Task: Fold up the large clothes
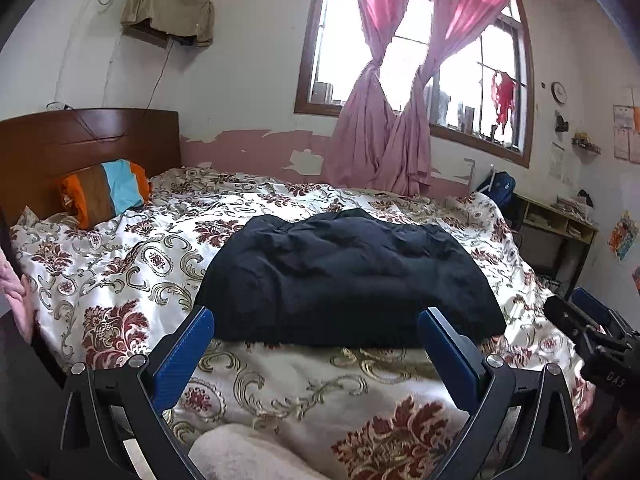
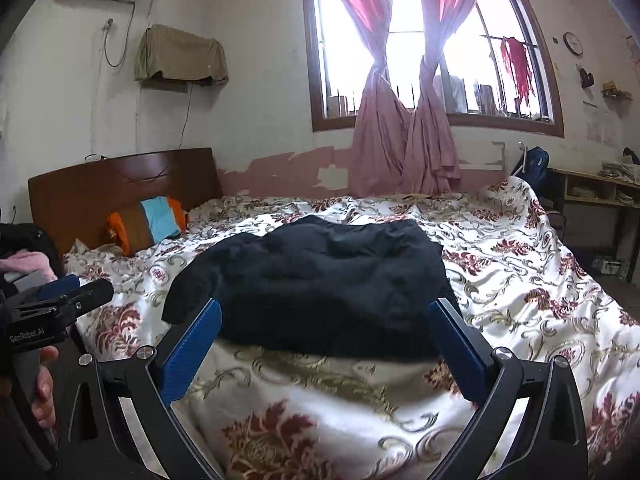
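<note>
A dark navy garment (image 1: 348, 276) lies folded in a thick, puffy bundle on the floral bedspread (image 1: 132, 264); the right wrist view shows the same garment (image 2: 320, 288) with a loose corner hanging at its left. My left gripper (image 1: 316, 318) stands open just short of the bundle's near edge, its blue fingers (image 1: 188, 356) spread wide with nothing between them. My right gripper (image 2: 326, 306) is open too, with nothing held, its blue fingers (image 2: 460, 352) flanking the near edge of the garment. Each gripper shows at the edge of the other's view.
A striped orange, brown and blue pillow (image 1: 104, 194) leans on the wooden headboard (image 1: 80, 148). Knotted pink curtains (image 1: 380, 128) hang at the window behind the bed. A desk with shelves (image 2: 596, 196) stands at the right. A hand (image 2: 42, 384) holds the left gripper's handle.
</note>
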`<action>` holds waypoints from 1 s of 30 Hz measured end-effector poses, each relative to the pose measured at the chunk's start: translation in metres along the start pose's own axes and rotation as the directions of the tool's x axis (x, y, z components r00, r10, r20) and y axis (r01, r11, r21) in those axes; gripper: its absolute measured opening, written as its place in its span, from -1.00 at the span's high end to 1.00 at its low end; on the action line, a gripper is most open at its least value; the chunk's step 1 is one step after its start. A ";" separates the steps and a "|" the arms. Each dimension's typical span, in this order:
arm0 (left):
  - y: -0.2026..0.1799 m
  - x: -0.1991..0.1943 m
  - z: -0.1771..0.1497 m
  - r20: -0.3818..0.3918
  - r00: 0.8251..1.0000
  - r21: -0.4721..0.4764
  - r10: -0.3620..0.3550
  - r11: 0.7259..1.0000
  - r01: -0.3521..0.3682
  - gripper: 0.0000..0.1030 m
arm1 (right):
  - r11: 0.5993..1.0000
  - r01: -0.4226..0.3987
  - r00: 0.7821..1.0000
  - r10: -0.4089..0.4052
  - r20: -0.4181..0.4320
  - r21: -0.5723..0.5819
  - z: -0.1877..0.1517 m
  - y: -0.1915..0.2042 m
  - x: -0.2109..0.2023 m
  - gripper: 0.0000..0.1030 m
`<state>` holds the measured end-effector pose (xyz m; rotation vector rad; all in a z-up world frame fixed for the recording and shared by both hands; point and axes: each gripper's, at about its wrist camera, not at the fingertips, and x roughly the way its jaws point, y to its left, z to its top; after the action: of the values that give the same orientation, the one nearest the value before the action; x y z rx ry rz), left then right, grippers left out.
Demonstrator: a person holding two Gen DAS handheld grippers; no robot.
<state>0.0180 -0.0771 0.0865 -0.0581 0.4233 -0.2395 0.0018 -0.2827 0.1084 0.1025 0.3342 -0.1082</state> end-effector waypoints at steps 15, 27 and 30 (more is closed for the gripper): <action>0.008 -0.014 -0.030 -0.019 0.999 0.060 0.050 0.997 -0.048 -0.99 | 0.998 0.012 0.998 -0.016 -0.064 -0.062 -0.028 0.015 0.011 -0.97; 0.016 -0.012 -0.035 -0.031 0.997 0.042 0.068 0.997 -0.066 -0.99 | 0.999 0.010 0.998 -0.012 -0.056 -0.046 -0.028 0.017 0.007 -0.97; 0.014 -0.010 -0.035 -0.037 0.997 0.047 0.068 0.997 -0.067 -0.99 | 0.999 0.012 0.999 -0.014 -0.052 -0.047 -0.029 0.016 0.005 -0.97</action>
<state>-0.0025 -0.0613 0.0570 0.0057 0.4567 -0.1839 -0.0006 -0.2635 0.0808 0.0572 0.3896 -0.1107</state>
